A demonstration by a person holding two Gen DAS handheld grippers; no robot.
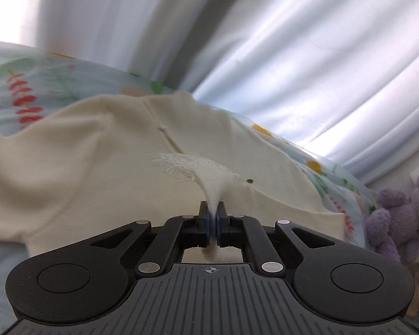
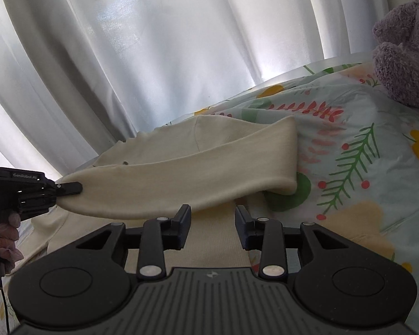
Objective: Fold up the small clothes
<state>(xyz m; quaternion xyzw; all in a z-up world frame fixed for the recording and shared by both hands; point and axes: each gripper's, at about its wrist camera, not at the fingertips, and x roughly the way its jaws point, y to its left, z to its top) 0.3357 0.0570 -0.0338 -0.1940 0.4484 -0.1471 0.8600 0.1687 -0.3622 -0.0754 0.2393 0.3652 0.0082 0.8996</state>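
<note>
A cream garment [image 1: 103,150] lies spread on a floral sheet [image 1: 16,89]. My left gripper [image 1: 212,212] is shut on a frayed white edge of the garment [image 1: 206,176], pinched between its pads. In the right wrist view the left gripper [image 2: 69,188] holds the garment's sleeve [image 2: 181,173] lifted and stretched across the body toward the left. My right gripper [image 2: 212,220] is open and empty, low over the garment's lower part [image 2: 215,237].
White curtains [image 2: 153,55] hang behind the bed. A purple plush bear [image 2: 405,55] sits at the right on the floral sheet [image 2: 363,153]; it also shows in the left wrist view [image 1: 399,215].
</note>
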